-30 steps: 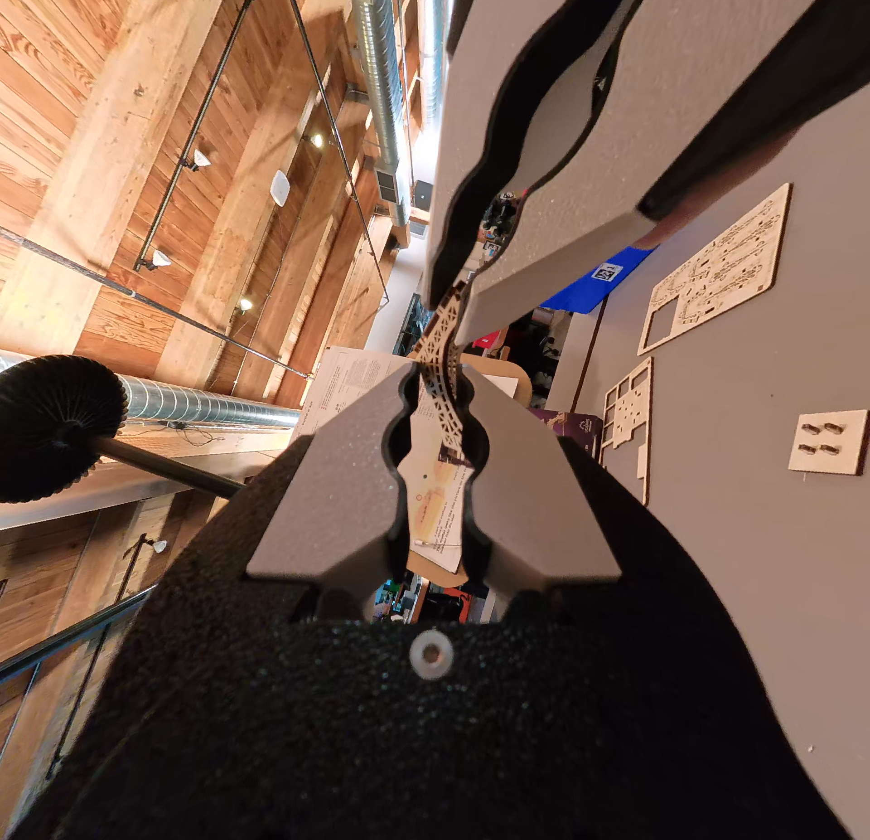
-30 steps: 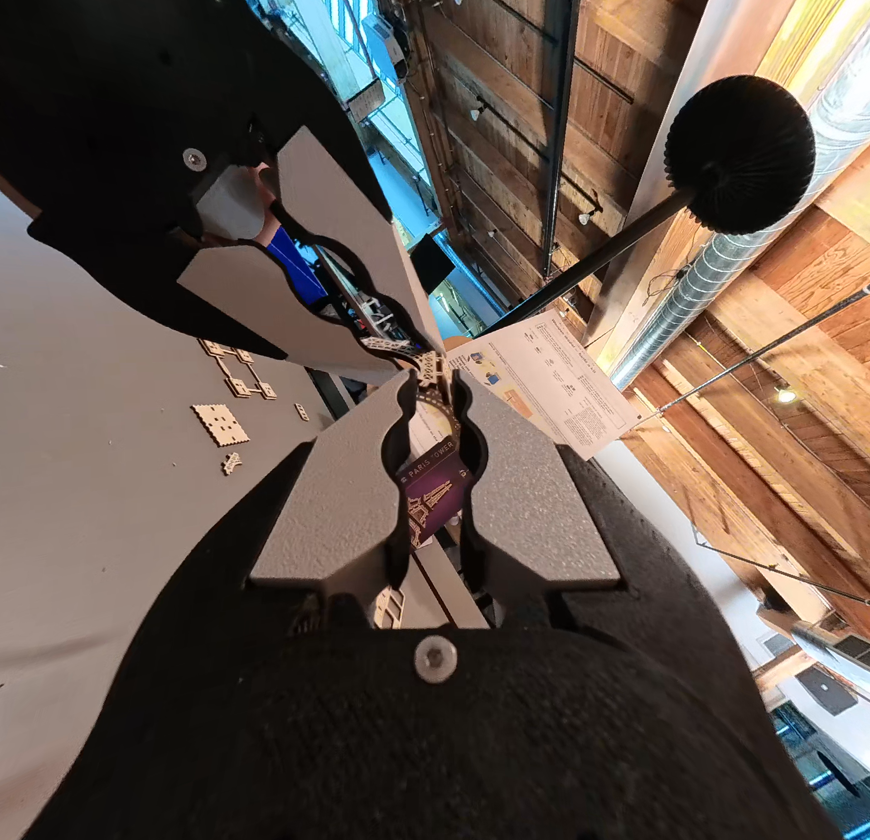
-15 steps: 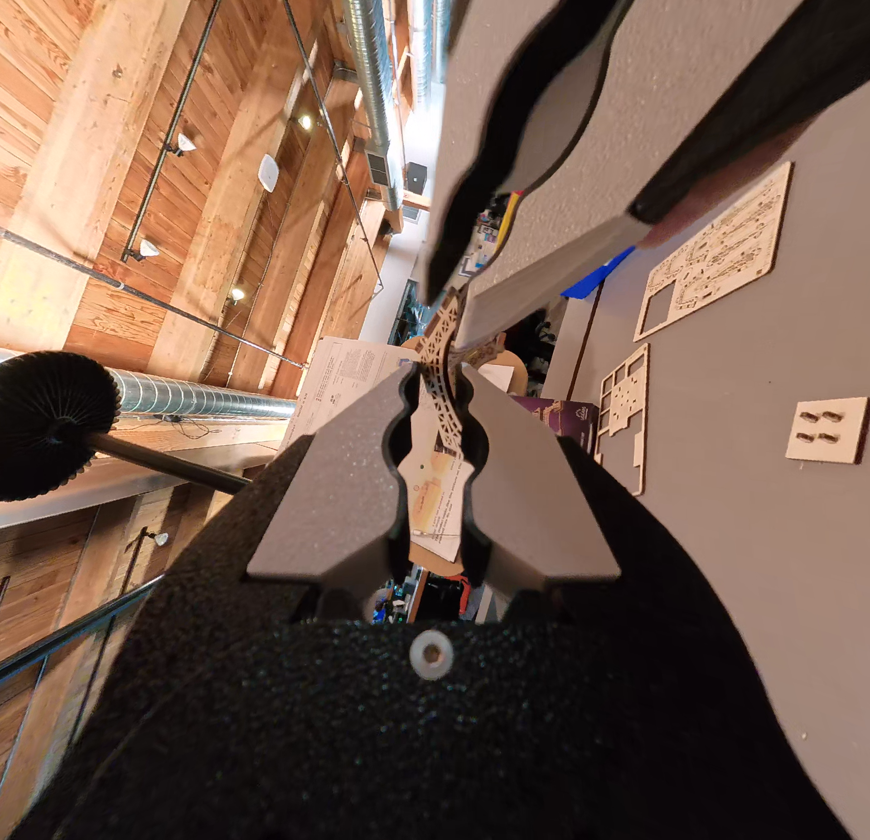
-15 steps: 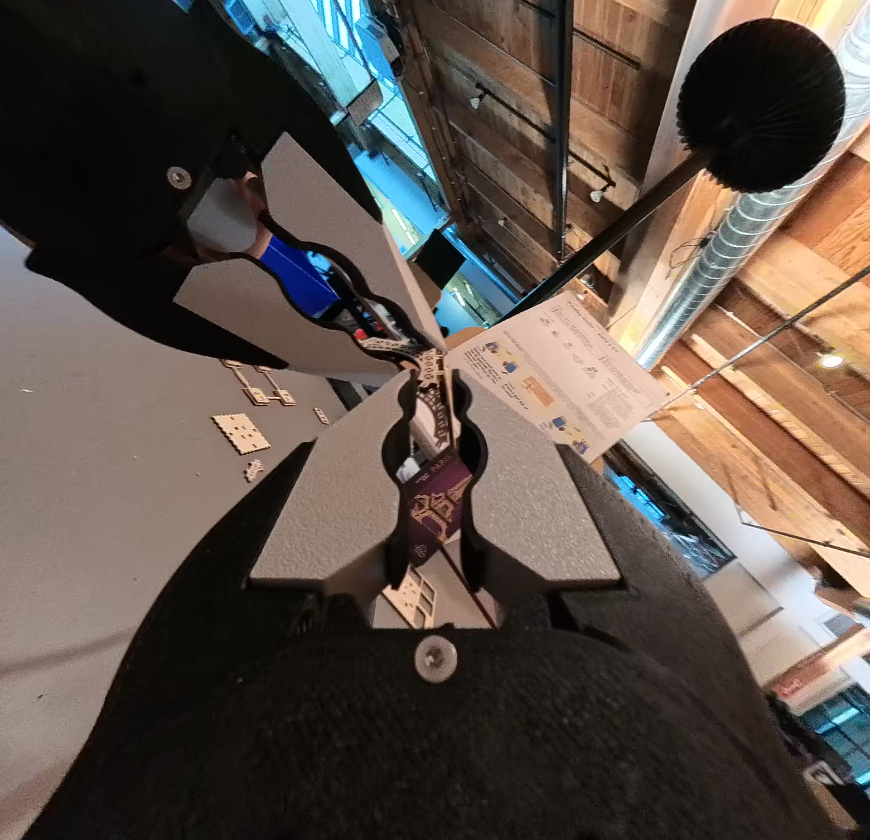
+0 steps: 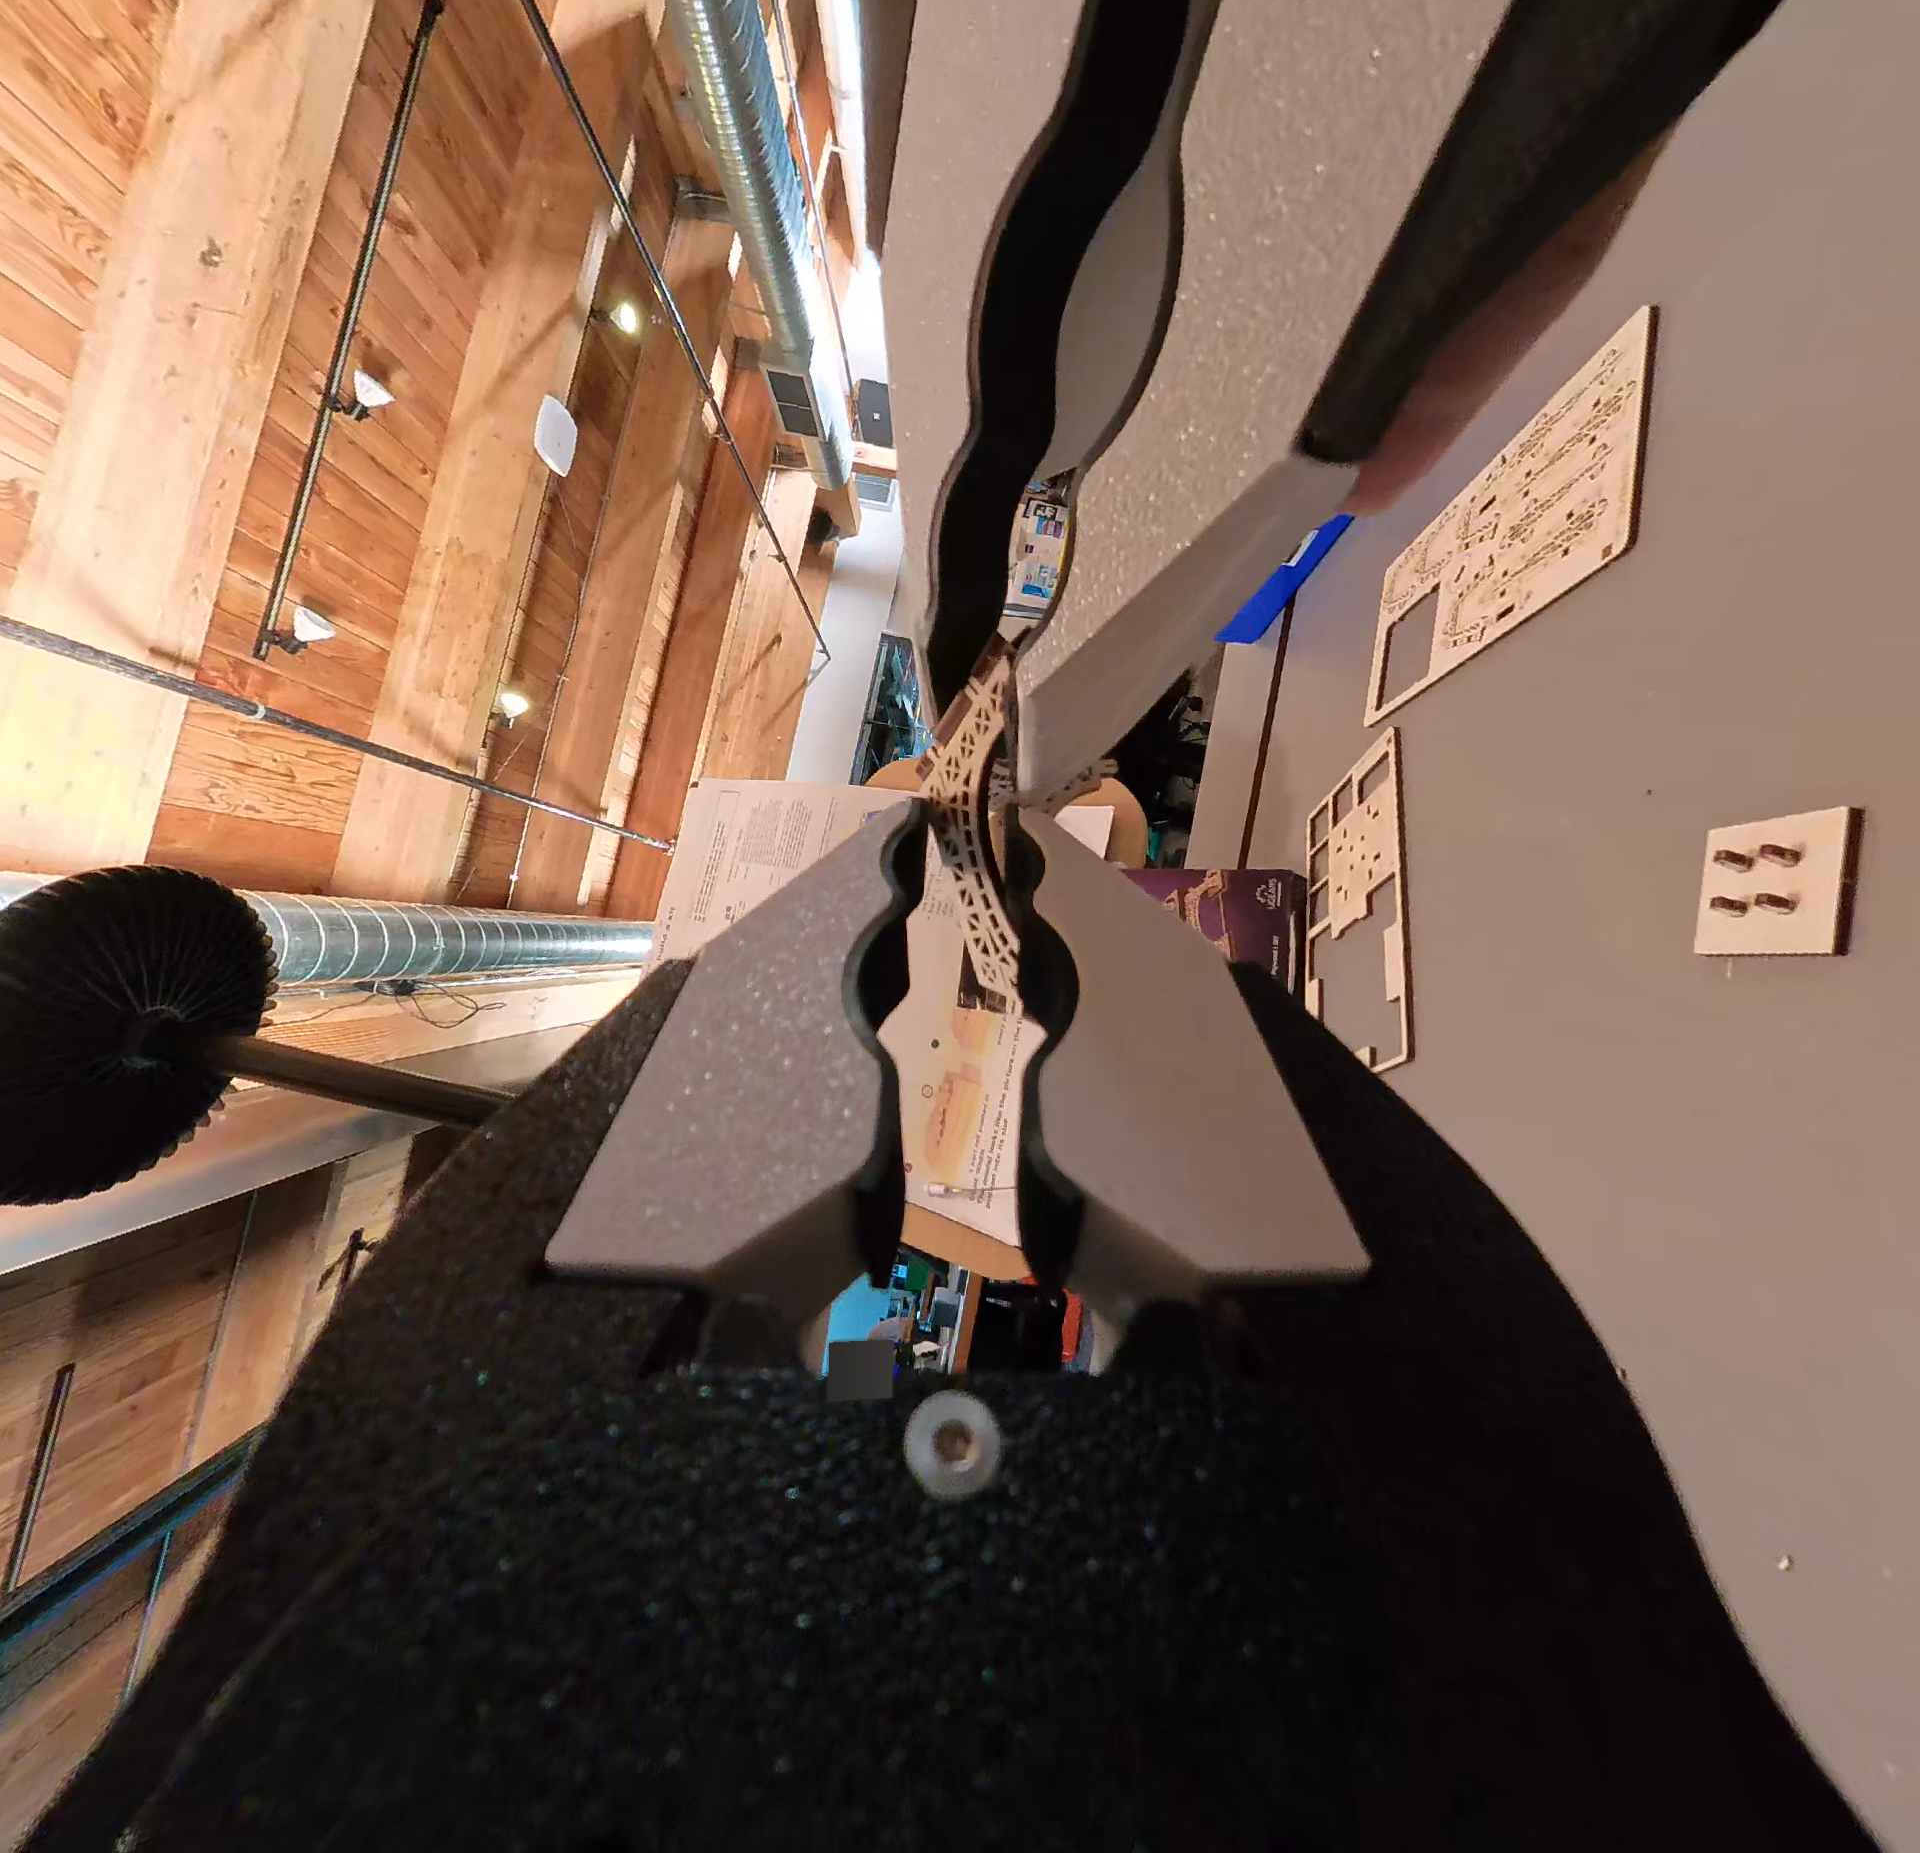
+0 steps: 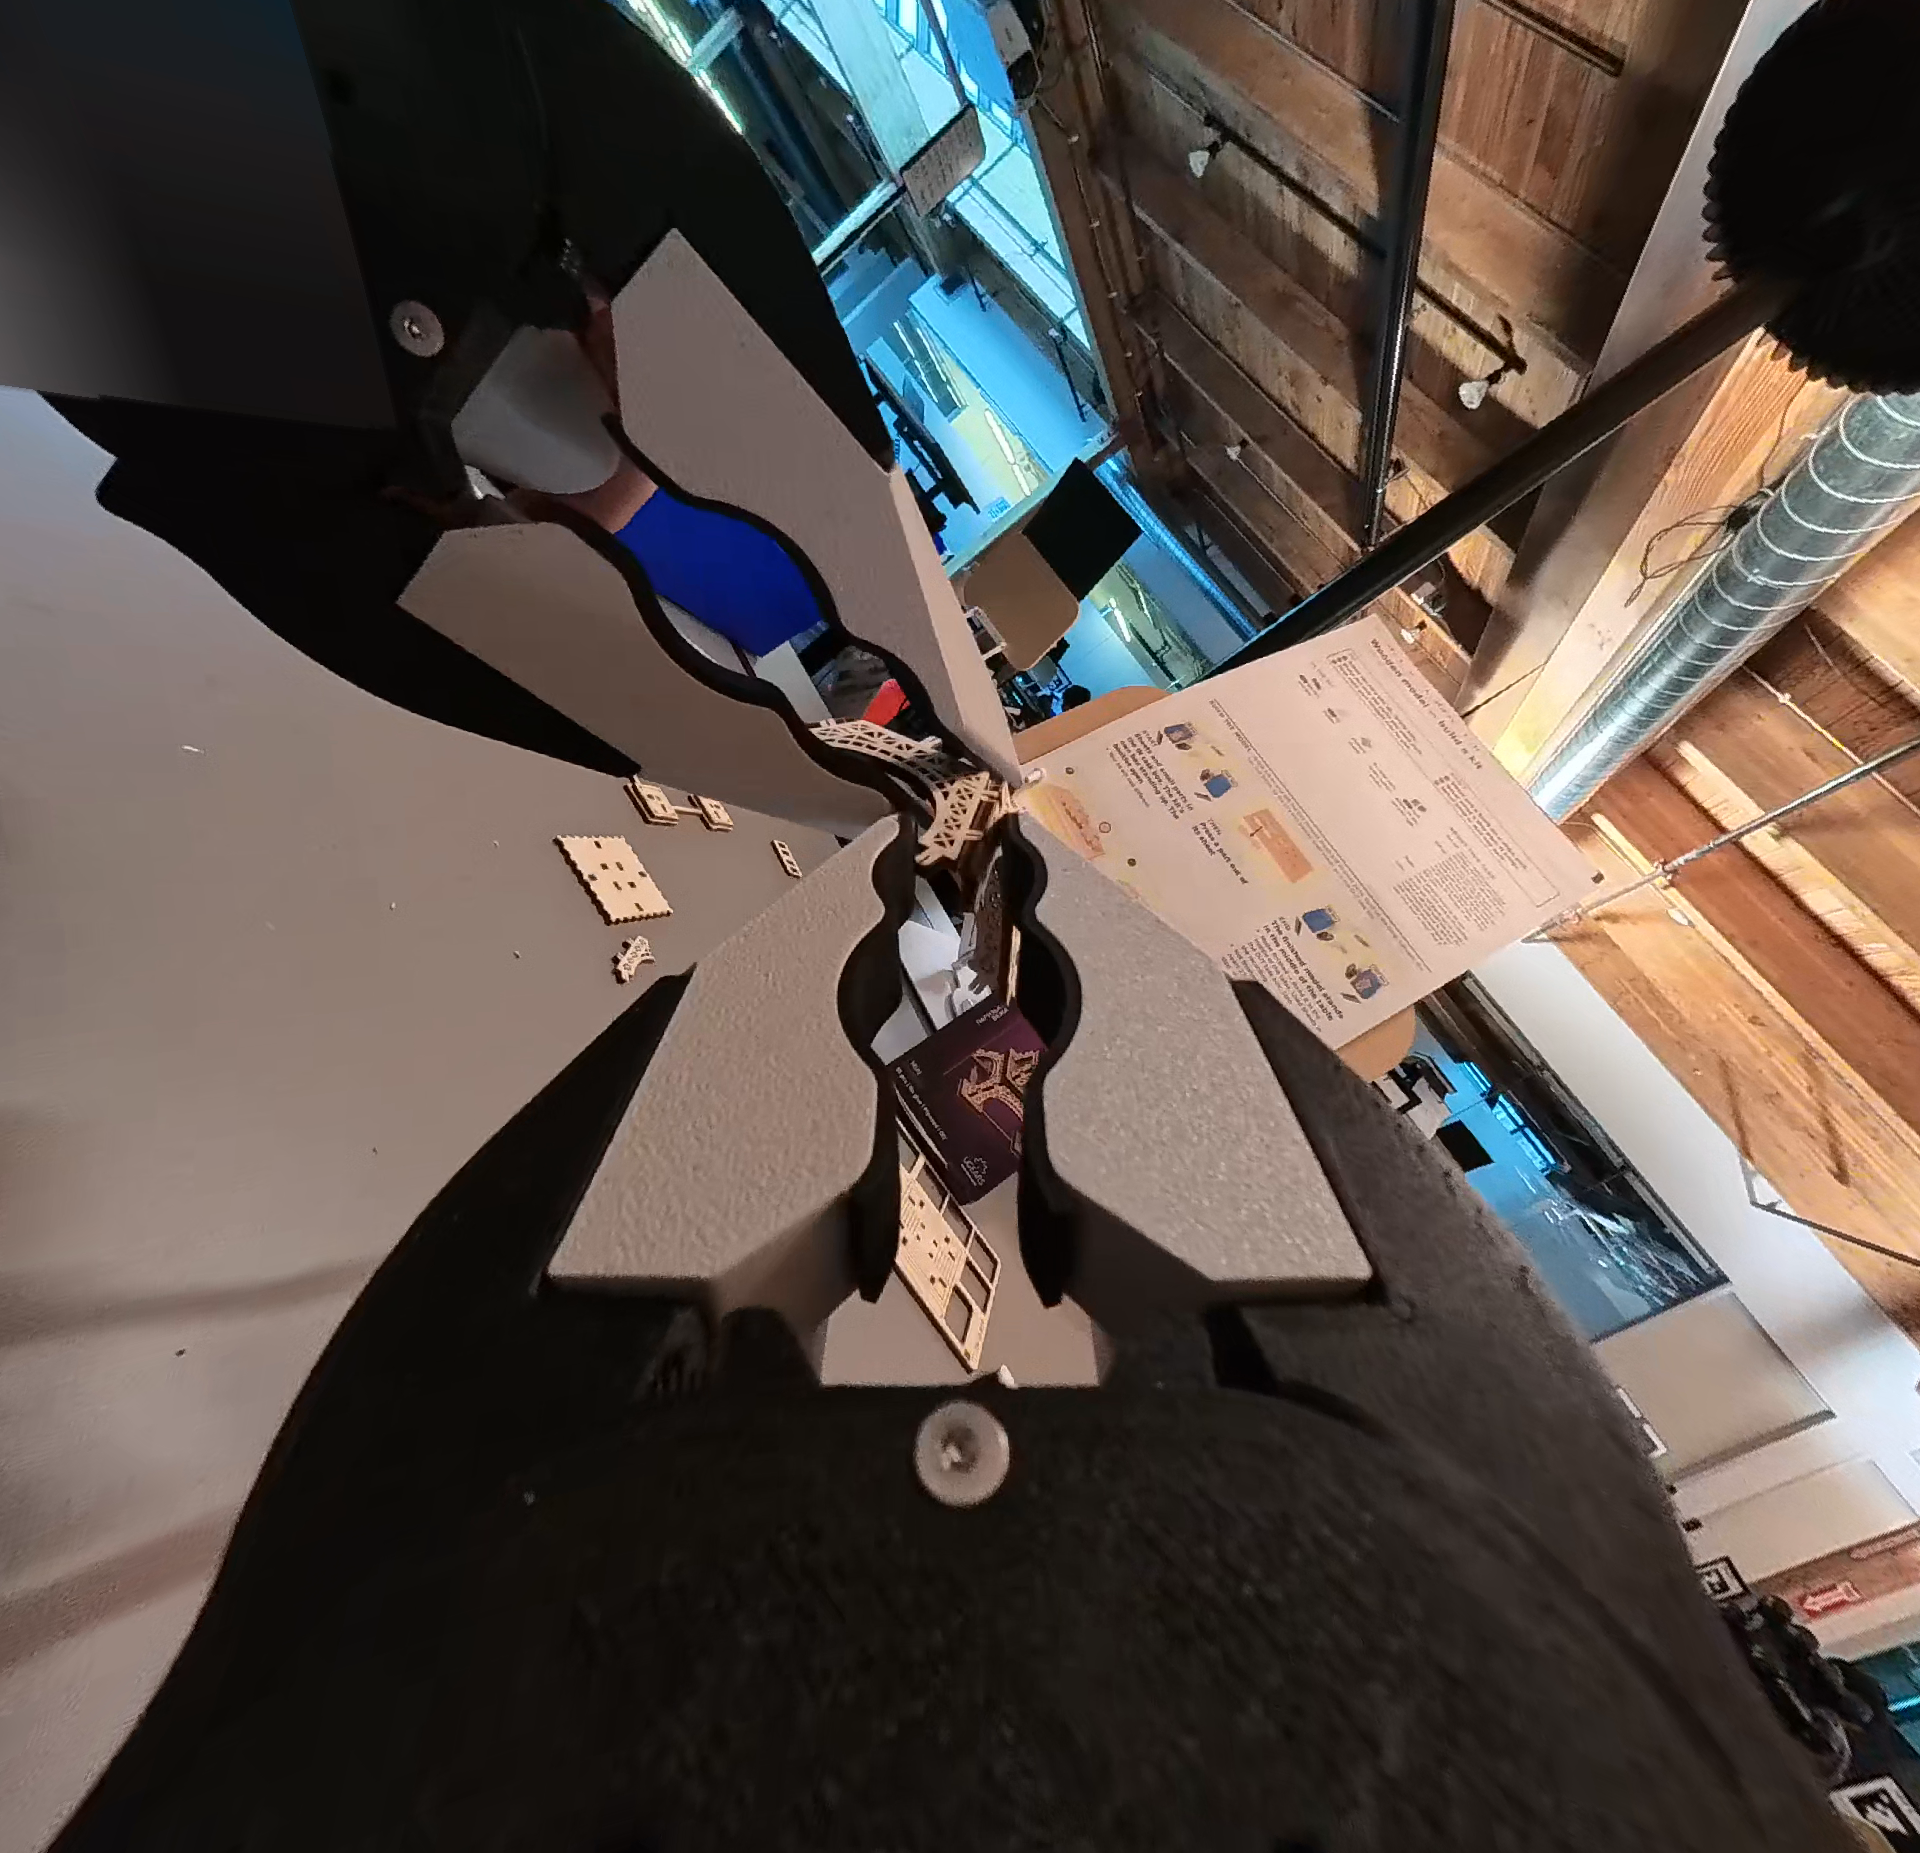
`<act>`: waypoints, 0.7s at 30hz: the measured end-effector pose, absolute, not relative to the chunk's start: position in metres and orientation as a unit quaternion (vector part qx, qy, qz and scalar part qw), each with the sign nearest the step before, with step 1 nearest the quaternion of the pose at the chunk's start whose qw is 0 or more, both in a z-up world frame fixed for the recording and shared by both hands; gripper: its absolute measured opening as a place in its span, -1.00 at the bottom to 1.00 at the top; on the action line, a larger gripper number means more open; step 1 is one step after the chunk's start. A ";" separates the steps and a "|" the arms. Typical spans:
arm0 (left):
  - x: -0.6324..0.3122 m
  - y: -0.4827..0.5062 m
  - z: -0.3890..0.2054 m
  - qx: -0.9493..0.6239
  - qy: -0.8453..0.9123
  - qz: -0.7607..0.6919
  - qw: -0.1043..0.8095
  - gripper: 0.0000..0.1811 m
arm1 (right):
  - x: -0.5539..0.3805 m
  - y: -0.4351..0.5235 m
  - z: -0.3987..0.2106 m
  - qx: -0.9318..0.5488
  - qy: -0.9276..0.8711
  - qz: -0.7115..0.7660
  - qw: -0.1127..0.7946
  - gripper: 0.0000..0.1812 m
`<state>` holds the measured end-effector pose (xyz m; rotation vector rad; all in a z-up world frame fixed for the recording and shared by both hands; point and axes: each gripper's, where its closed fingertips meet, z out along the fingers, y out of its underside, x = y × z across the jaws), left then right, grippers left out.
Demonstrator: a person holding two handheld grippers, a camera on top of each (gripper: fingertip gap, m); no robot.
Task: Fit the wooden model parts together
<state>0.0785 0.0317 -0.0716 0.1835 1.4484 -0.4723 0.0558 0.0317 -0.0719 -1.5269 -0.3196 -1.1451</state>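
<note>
Both grippers meet tip to tip above the grey table. My left gripper is shut on a curved wooden lattice part that stands up between its fingers. My right gripper comes in from above and its tips close on the upper end of that lattice. In the right wrist view my right gripper is shut on a lattice part. The left gripper reaches in from the upper left with a lattice piece touching mine. The joint itself is hidden between the fingertips.
On the table lie punched-out wooden sheets, a small slotted plate, loose small parts and a purple box. An instruction sheet stands behind. A black round stand is at the left. Only a small space, under 4 cm, lies between the two pairs of fingers.
Both grippers stay shut on the lattice parts and tip to tip. The right gripper has tilted and drawn closer to the left one. The parts overlap more.
</note>
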 end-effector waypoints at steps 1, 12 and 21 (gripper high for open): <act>0.079 0.032 -0.072 0.083 0.656 -0.214 0.719 -0.88 | 0.056 0.032 -0.072 -0.651 -0.135 -0.486 0.567 -0.85; 0.083 0.035 -0.074 0.074 0.665 -0.207 0.714 -0.88 | 0.060 0.034 -0.074 -0.648 -0.128 -0.509 0.552 -0.88; 0.084 0.036 -0.079 0.065 0.682 -0.210 0.698 -0.89 | 0.061 0.033 -0.076 -0.638 -0.136 -0.527 0.544 -0.84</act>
